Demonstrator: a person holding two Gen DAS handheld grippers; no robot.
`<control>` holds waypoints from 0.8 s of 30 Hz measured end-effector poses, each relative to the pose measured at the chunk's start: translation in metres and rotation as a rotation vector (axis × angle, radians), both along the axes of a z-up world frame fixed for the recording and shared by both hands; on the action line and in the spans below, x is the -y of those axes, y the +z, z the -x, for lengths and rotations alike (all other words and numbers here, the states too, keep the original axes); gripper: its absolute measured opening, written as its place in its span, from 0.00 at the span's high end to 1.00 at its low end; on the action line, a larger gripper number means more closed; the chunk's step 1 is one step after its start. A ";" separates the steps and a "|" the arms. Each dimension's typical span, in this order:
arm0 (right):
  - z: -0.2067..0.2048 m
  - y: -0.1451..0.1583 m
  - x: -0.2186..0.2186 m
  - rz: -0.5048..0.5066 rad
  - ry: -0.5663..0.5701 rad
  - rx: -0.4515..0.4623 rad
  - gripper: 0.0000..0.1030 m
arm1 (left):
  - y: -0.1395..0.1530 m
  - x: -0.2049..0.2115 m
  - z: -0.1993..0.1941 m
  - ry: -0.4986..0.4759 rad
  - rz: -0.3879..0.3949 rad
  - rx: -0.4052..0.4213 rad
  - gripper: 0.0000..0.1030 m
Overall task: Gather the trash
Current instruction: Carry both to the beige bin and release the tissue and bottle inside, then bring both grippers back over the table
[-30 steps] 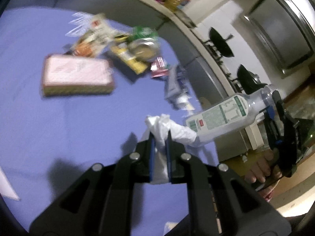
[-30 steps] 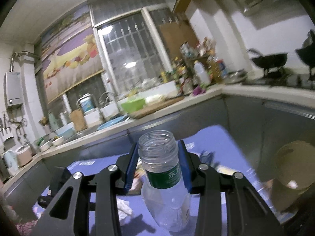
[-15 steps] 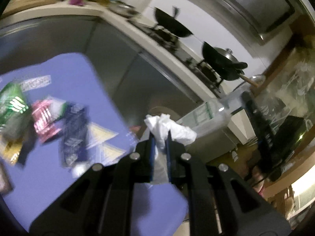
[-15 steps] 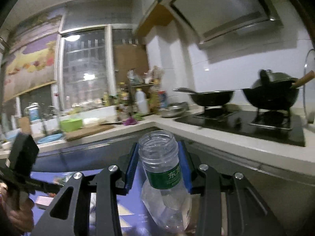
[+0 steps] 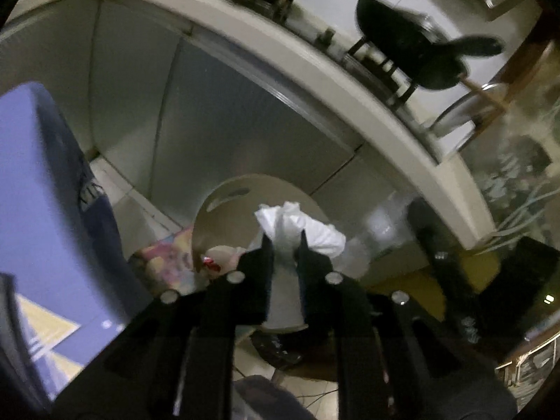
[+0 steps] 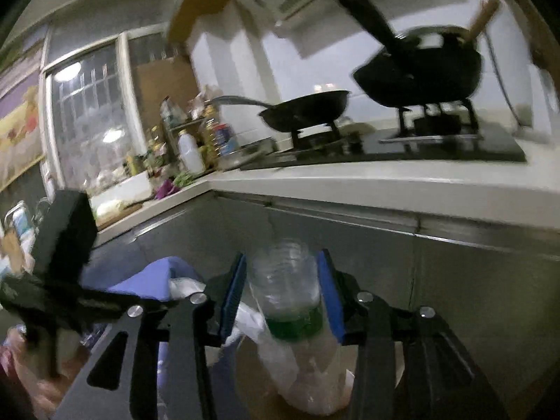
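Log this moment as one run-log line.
left gripper: jaws opening, white tissue between them, above bin | right gripper: jaws opening, clear bottle between pads | stage: dropping trash

A home kitchen. In the right wrist view a black wok [image 6: 308, 110] and a lidded pot [image 6: 423, 70] sit on a gas hob [image 6: 420, 147] at two o'clock. Bottles [image 6: 190, 150] crowd the pale counter [image 6: 350, 182] by a barred window [image 6: 91, 122] at ten o'clock.
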State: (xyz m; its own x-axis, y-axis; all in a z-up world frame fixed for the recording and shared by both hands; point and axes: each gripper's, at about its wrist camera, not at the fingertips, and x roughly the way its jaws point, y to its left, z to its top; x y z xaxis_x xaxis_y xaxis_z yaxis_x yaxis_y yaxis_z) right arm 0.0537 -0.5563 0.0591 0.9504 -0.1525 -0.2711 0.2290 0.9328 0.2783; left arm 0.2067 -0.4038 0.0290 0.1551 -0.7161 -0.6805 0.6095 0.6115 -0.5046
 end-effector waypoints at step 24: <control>0.058 0.007 -0.027 -0.108 0.003 0.051 0.41 | 0.032 -0.020 0.028 -0.002 0.005 0.028 0.57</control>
State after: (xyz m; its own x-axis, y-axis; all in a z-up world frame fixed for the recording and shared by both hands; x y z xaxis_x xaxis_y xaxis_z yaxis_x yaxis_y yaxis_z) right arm -0.0041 -0.5294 0.0663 0.9639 -0.1219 -0.2367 0.2089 0.8975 0.3884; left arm 0.1784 -0.3840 0.0614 0.1726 -0.7196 -0.6726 0.6249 0.6079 -0.4899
